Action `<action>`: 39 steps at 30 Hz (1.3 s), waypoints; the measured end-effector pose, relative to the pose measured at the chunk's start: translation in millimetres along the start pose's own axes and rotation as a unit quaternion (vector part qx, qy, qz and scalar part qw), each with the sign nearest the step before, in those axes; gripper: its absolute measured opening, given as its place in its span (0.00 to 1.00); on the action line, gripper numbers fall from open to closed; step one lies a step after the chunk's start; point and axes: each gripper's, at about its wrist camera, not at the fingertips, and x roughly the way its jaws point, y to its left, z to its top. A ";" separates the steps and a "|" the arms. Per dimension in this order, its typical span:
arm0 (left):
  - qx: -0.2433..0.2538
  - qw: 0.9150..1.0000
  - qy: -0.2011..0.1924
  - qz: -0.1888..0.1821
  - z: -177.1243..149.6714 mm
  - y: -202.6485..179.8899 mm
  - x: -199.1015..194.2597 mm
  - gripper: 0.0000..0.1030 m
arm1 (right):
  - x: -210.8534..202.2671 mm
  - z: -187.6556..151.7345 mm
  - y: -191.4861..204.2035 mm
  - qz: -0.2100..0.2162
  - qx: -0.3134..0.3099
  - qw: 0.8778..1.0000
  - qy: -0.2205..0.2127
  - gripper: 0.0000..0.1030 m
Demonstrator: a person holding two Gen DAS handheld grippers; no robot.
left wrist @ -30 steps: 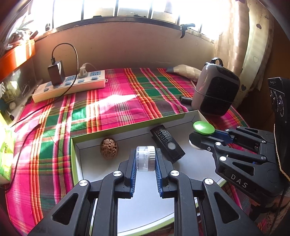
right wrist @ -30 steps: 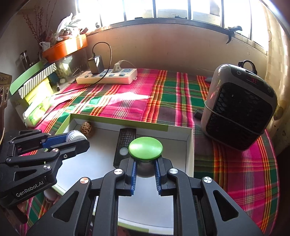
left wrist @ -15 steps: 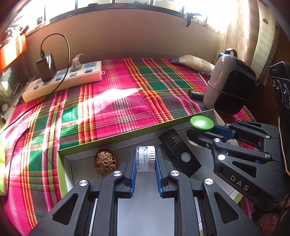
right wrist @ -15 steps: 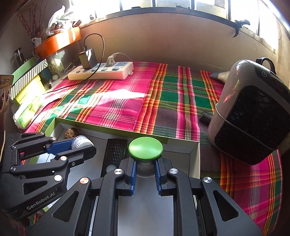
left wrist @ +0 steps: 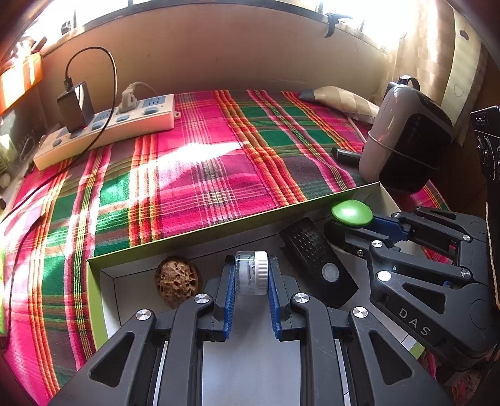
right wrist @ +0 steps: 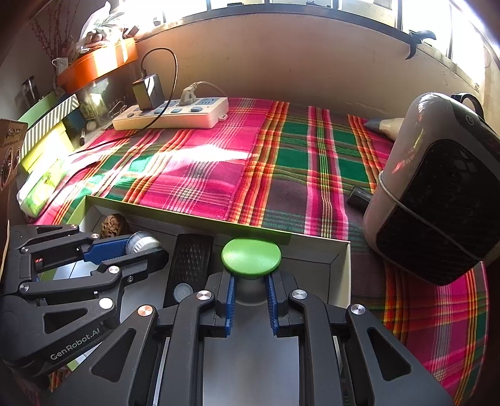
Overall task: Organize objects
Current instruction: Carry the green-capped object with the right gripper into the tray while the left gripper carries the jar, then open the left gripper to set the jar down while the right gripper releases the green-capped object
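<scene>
Strong daylight pours in from the windows (right wrist: 368,6) along the top of both views, which are blown out to white. A bright sun patch falls across the plaid cloth (left wrist: 193,162), washing out its colours. The box (right wrist: 312,250) interior lies in shade. Fisheye curvature bends the edges and the corners go dark. Focus is sharp.

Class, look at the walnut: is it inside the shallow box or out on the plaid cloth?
Inside. The walnut lies on the grey floor of the box, in its far-left corner, beside the left gripper, with the green-edged wall between it and the plaid cloth.
</scene>
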 end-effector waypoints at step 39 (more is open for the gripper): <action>-0.008 1.000 -0.008 0.009 -8.4 1.1 -21.0 0.31 | -11.7 -8.0 1.6 -0.004 0.013 1.000 -0.005 0.46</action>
